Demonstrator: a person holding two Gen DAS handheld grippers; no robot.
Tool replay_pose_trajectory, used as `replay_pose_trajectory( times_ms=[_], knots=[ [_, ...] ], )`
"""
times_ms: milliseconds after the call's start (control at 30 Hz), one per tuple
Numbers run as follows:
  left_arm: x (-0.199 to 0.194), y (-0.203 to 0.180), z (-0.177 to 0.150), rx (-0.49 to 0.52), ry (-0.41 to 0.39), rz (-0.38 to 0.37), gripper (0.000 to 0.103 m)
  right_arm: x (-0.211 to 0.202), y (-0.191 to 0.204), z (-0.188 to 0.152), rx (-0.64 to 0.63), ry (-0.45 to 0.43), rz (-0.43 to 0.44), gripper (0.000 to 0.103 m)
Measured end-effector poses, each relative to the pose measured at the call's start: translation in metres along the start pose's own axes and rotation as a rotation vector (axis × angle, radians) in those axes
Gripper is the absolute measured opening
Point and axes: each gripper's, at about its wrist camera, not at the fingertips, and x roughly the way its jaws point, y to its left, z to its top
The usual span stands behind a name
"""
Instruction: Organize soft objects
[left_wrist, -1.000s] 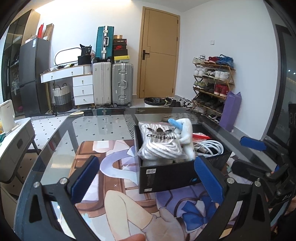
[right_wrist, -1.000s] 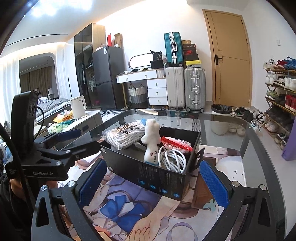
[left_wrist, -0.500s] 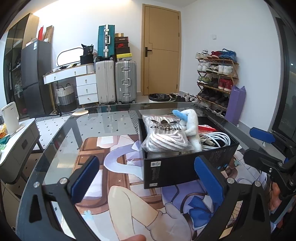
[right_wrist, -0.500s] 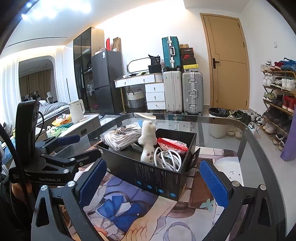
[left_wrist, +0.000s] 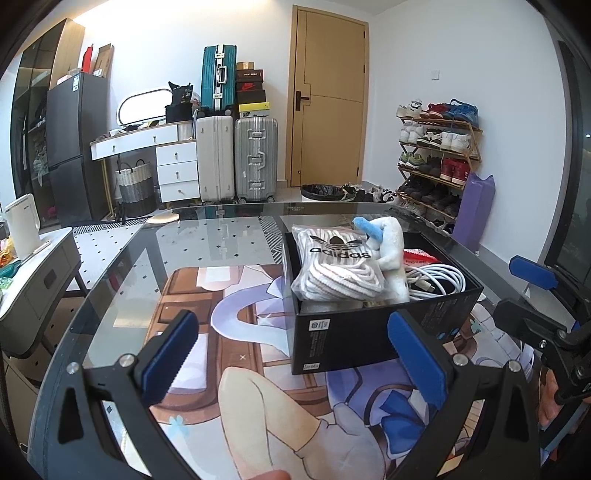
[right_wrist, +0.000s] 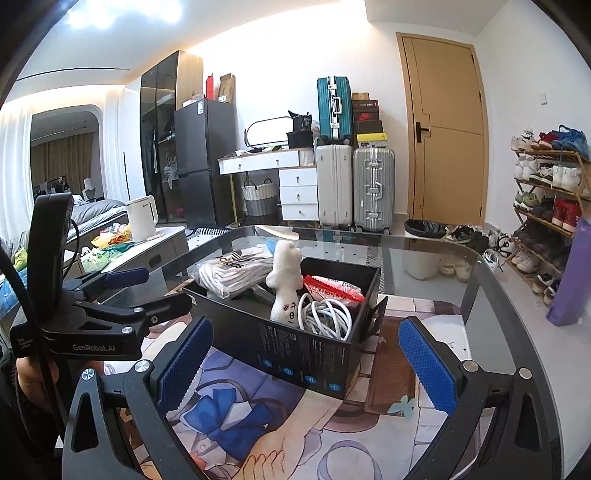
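Blue ribbed pads line the fingers of both grippers, each spread wide and holding nothing above a glass-topped table. The left gripper hangs over the printed mat that lies under the glass, its right pad level with the near wall of a black cardboard box without touching it. The right gripper faces the same box from its other long side, fingers parted on either side of the near corner and clear of it. Inside the box, a bagged bundle of white adidas socks fills one end and bulges above the rim; a white plush toy with a blue tip stands upright beside it, and a coil of white cable and a red-and-white packet occupy the other end. Beyond the table, two upright suitcases stand beside a white drawer unit, next to a wooden door, with a loaded shoe rack along the right wall and a white kettle on a low side cabinet.
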Motion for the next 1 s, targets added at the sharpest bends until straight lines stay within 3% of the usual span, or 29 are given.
replay_pose_trajectory(
  times_ms=[1000],
  knots=[
    [-0.0031,0.0039,0.0015,-0.021,-0.013,0.010,0.103,-0.0011,-0.0002,-0.0006,-0.001,-0.015,-0.003,0.102]
  ],
)
